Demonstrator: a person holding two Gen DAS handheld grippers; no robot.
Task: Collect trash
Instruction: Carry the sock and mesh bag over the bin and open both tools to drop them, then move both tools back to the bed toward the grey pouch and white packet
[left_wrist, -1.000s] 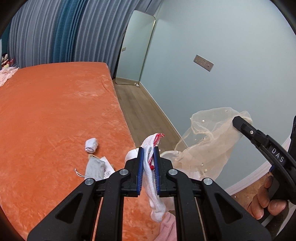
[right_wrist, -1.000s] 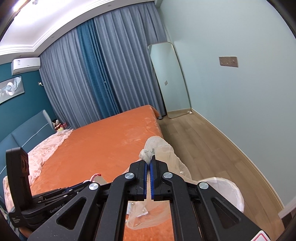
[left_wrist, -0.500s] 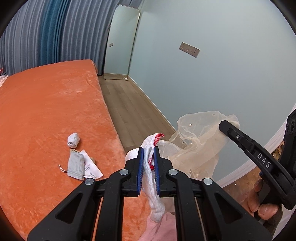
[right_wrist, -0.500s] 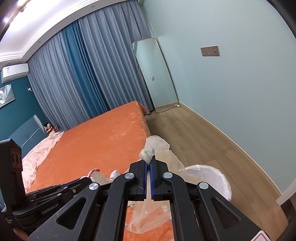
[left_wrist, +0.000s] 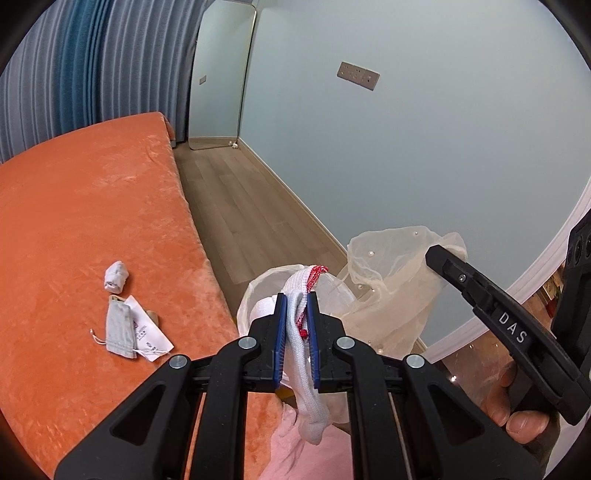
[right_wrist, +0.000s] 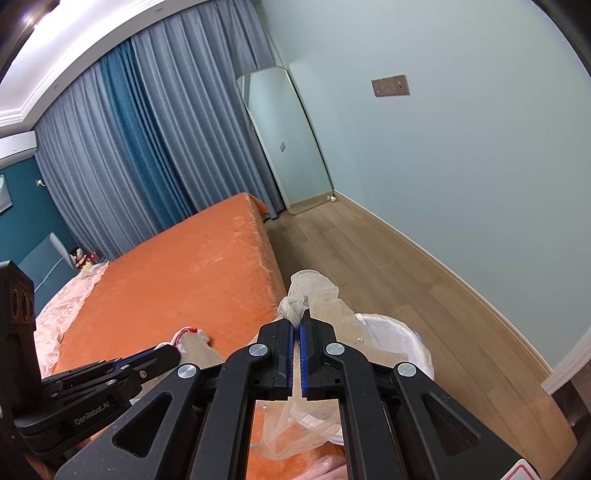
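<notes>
Both grippers are clamped on trash: we count two grippers, each pinching one item. Our left gripper presses its jaws against one white sock with red trim, which passes between the blue pads and hangs below them. Our right gripper nips one sheer beige mesh with pearl beads between nearly touching pads; in the left wrist view the same mesh drapes from the right gripper's tip.

Largest first, we see one orange bed, one wooden floor beside it, and one mirror leaning against the wall. One bin lined with a white bag stands on the floor just beside the bed edge, below both held items.

Three loose items lie on the bed, well apart from the grippers: one grey drawstring pouch overlapping one white paper tag, and one rolled white sock near them.
</notes>
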